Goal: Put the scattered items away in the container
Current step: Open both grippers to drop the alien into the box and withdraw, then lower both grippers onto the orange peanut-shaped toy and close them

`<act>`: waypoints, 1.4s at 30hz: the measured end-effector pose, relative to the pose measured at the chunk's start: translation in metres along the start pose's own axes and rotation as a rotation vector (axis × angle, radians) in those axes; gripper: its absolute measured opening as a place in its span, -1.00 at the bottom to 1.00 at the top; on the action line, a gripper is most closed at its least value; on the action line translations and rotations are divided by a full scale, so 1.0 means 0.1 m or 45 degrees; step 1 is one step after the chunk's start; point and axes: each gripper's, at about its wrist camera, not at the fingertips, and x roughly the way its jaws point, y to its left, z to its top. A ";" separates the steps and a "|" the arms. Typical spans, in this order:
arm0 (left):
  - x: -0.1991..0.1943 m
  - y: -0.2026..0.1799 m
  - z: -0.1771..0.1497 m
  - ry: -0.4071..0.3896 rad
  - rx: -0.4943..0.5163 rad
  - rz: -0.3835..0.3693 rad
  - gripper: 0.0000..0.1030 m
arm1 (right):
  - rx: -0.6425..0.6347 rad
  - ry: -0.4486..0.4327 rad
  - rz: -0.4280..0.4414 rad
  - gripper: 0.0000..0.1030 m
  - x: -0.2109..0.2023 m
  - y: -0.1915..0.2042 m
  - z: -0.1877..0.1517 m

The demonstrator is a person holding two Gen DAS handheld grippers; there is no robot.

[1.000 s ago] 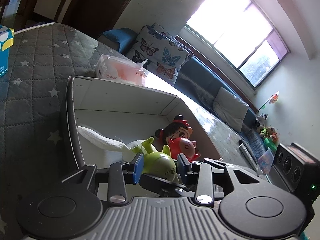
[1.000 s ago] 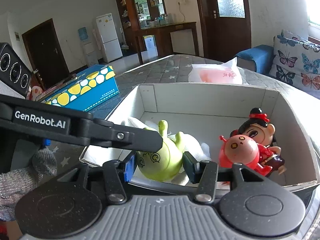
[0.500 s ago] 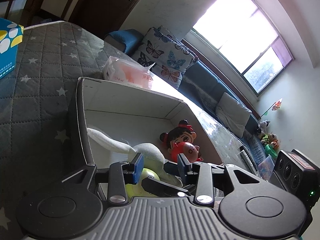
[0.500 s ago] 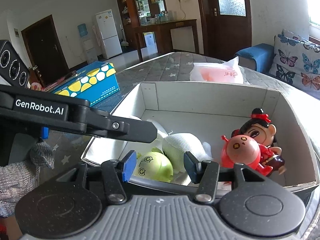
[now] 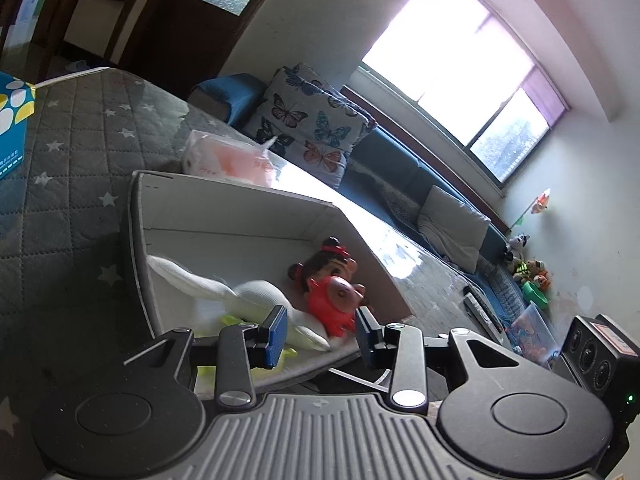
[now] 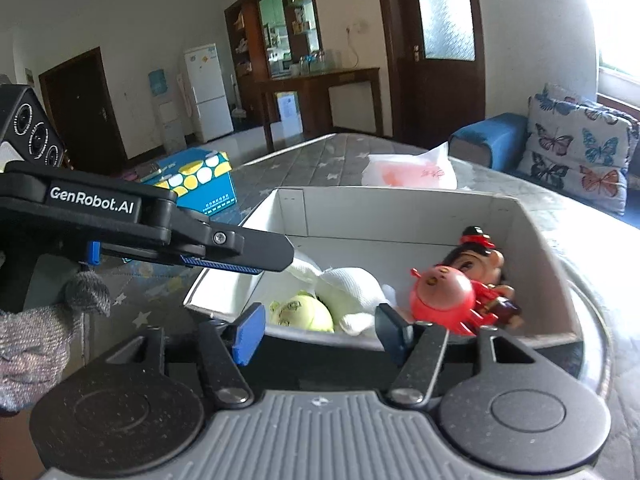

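Note:
A white cardboard box (image 6: pixel 400 216) (image 5: pixel 240 208) stands on the grey star-quilted surface. Inside lie a green alien toy (image 6: pixel 304 312) (image 5: pixel 236 322), a white sock (image 6: pixel 356 296) (image 5: pixel 240 292), a red round toy (image 6: pixel 442 298) (image 5: pixel 334 298) and a doll with a red bow (image 6: pixel 480 256) (image 5: pixel 326 258). My left gripper (image 5: pixel 318 336) is open and empty above the box's near rim; it also shows in the right wrist view (image 6: pixel 240 256). My right gripper (image 6: pixel 320 330) is open and empty at the near rim.
A pink tissue pack (image 6: pixel 408 170) (image 5: pixel 228 158) lies behind the box. A blue box with yellow dots (image 6: pixel 192 180) (image 5: pixel 12 120) stands at the left. A butterfly cushion (image 6: pixel 580 156) and a blue sofa (image 5: pixel 400 184) are to the right.
My left gripper let go of the green alien toy, which now lies in the box by the sock. Both grippers have pulled back toward the near rim and opened wider.

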 end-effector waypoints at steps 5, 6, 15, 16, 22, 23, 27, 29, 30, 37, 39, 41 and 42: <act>-0.02 -0.16 -0.16 0.026 0.028 -0.032 -0.24 | 0.001 -0.028 -0.057 0.42 -0.29 -0.02 -0.20; -0.02 -0.19 -0.20 0.032 0.031 -0.038 -0.24 | -0.004 -0.030 -0.077 0.43 -0.37 -0.02 -0.27; 0.15 -0.45 -0.50 0.140 0.079 -0.098 -0.24 | 0.050 -0.042 -0.222 0.53 -0.79 -0.13 -0.77; 0.19 -0.48 -0.54 0.160 0.081 -0.104 -0.24 | 0.072 -0.040 -0.239 0.53 -0.82 -0.17 -0.83; 0.45 -0.62 -0.70 0.256 0.090 -0.151 -0.24 | 0.154 -0.027 -0.318 0.54 -0.91 -0.34 -1.02; 0.48 -0.64 -0.73 0.266 0.092 -0.163 -0.24 | 0.167 -0.020 -0.336 0.54 -0.90 -0.38 -1.06; 0.62 -0.69 -0.78 0.297 0.098 -0.175 -0.24 | 0.209 -0.002 -0.331 0.54 -0.85 -0.47 -1.13; 0.67 -0.69 -0.78 0.309 0.099 -0.178 -0.24 | 0.212 0.002 -0.327 0.54 -0.83 -0.48 -1.14; 0.70 -0.69 -0.78 0.315 0.095 -0.174 -0.24 | 0.213 0.003 -0.324 0.54 -0.82 -0.48 -1.14; 0.78 -0.68 -0.82 0.357 0.075 -0.209 -0.24 | 0.180 0.030 -0.326 0.51 -0.67 -0.42 -1.17; 0.81 -0.66 -0.83 0.369 0.067 -0.210 -0.24 | 0.161 0.046 -0.339 0.50 -0.62 -0.40 -1.18; 0.85 -0.64 -0.84 0.381 0.058 -0.206 -0.24 | 0.139 0.056 -0.358 0.46 -0.59 -0.38 -1.19; 0.86 -0.64 -0.84 0.387 0.053 -0.206 -0.24 | 0.134 0.058 -0.367 0.41 -0.58 -0.37 -1.19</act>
